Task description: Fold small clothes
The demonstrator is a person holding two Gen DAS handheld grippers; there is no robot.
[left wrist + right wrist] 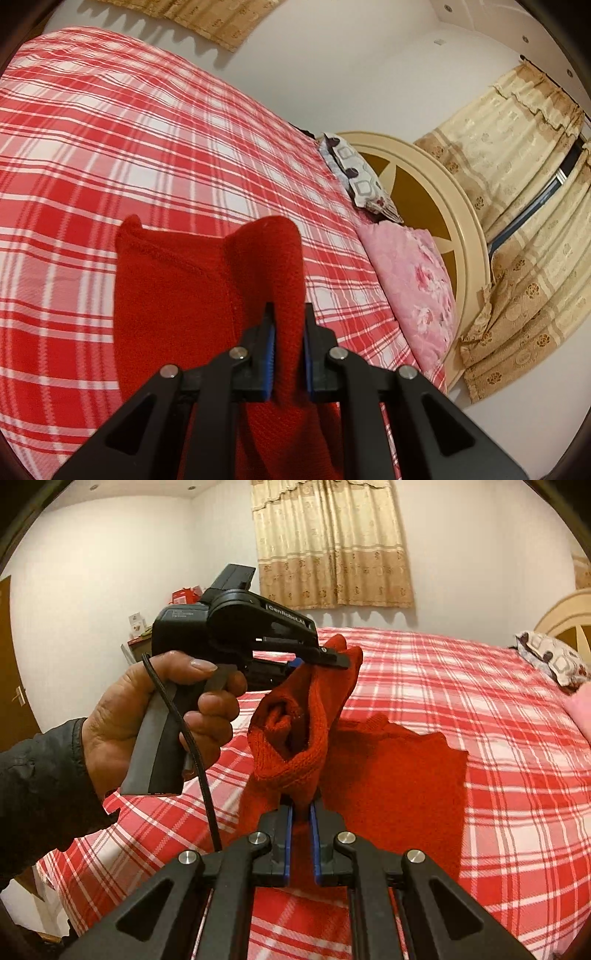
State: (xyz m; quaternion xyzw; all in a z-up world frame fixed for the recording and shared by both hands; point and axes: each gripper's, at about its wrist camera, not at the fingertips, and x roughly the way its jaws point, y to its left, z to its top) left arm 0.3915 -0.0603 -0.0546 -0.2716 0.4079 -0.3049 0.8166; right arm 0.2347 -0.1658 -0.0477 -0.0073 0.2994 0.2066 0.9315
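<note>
1. Red knitted garment: part of it lies spread on the bed, over the red-and-white checked cover; the near part is lifted clear of the cover and hangs between your two grippers.
2. Left gripper: your jaws are clamped on a raised fold of the red knit, and the blue pads press it from both sides. In the right wrist view the same gripper pinches the upper corner of the garment.
3. Left hand: it grasps the grey handle with a finger on the trigger; a dark sleeve covers the forearm, and a black cable hangs from the handle.
4. Right gripper: your jaws are drawn nearly together on a lower edge of the knit. The fabric bunches in a rolled loop just above the fingertips; how much cloth sits between the pads is hard to judge from this angle.
5. Surroundings: a pink floral pillow and a patterned pillow lie at the head of the bed against the cream headboard. Beige curtains hang on the far wall.
</note>
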